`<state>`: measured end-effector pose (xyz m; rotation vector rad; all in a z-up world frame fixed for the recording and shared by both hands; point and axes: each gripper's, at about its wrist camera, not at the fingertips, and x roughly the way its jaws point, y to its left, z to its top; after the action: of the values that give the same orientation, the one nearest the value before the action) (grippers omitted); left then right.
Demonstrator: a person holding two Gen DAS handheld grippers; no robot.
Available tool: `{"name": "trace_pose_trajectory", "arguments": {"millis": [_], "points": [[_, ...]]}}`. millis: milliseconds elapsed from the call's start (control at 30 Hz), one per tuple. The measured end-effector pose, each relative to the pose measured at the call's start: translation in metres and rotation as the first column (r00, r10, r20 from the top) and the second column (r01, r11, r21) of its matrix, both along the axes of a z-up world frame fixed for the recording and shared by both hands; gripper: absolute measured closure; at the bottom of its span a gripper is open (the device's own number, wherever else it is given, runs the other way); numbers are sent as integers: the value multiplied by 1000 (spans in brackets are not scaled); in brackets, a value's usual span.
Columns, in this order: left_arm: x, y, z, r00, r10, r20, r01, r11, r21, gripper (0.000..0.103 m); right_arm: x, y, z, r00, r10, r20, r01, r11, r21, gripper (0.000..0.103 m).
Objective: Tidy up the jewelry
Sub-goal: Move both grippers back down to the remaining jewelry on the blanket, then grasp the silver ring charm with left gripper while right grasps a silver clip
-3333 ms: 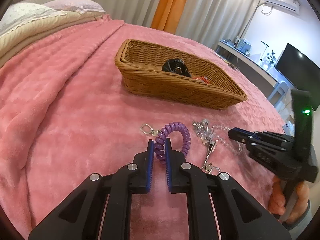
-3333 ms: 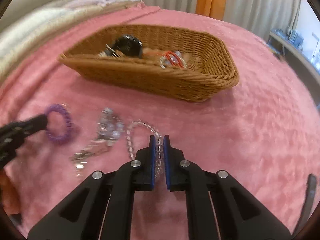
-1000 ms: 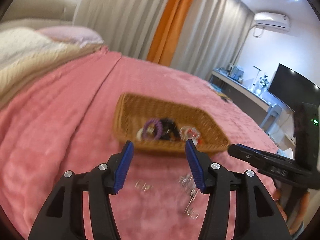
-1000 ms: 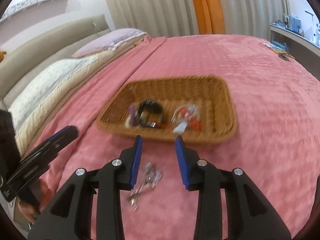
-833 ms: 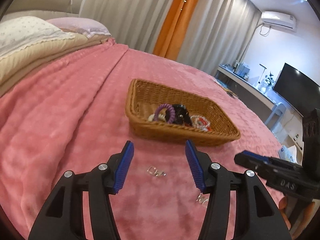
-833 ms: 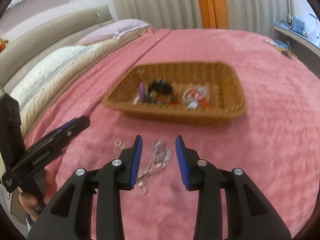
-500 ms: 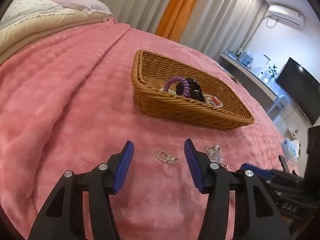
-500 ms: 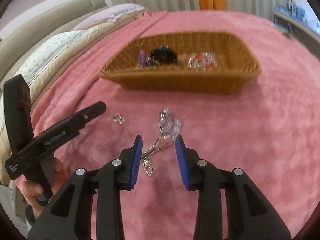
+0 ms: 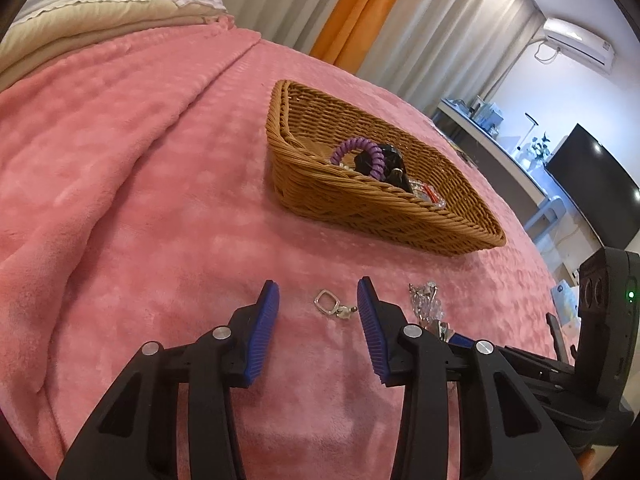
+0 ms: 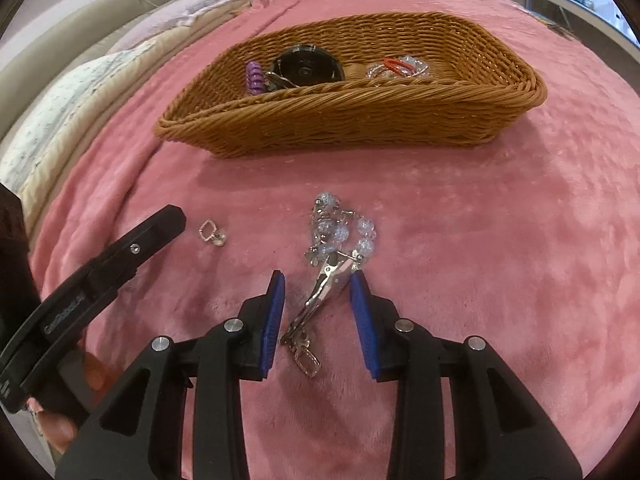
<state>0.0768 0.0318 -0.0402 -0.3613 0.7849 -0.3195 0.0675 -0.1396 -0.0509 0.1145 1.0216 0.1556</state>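
A small silver clasp (image 9: 331,306) lies on the pink blanket between the tips of my left gripper (image 9: 318,294), whose jaws are closing but do not touch it. The same clasp (image 10: 211,233) shows in the right wrist view. A silver clip with clear beads (image 10: 334,256) lies between the blue pads of my right gripper (image 10: 318,285), which is closing and stands apart from it. That beaded clip (image 9: 427,303) also shows beside the left gripper. The wicker basket (image 9: 360,204) (image 10: 360,120) holds a purple coil band (image 9: 360,151), a black item (image 10: 306,65) and red and clear beads (image 10: 396,66).
The pink blanket (image 9: 140,184) covers the bed, with beige bedding and pillows (image 9: 80,12) at the far left. Curtains (image 9: 400,20), a desk and a TV (image 9: 592,192) stand beyond the bed. A hand (image 10: 60,420) holds the left gripper's handle.
Both grippers have come down from above the basket to the blanket in front of it. The left jaws have narrowed around the clasp, the right ones slightly around the beaded clip.
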Motion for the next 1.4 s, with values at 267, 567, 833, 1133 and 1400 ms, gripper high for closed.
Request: {"name": "trace_pose_trajectory", "arguments": {"millis": [267, 567, 833, 1133, 1400], "points": [[3, -2, -4, 1000, -14, -23, 14, 1000, -6, 71, -11, -36, 24, 995, -19, 101, 7, 993, 118, 95], [-2, -34, -8, 994, -105, -37, 109, 986, 127, 71, 5, -71, 13, 995, -14, 103, 14, 1000, -4, 95], [7, -54, -7, 996, -62, -65, 79, 955, 287, 71, 5, -77, 0, 995, 23, 96, -27, 999, 44, 94], [5, -67, -4, 994, -103, -33, 108, 929, 355, 89, 1, -82, 1, 992, 45, 115, -56, 994, 95, 95], [-15, -65, 9, 990, -125, 60, 98, 939, 330, 96, -13, -82, 15, 978, 68, 197, -92, 989, 114, 95]]}}
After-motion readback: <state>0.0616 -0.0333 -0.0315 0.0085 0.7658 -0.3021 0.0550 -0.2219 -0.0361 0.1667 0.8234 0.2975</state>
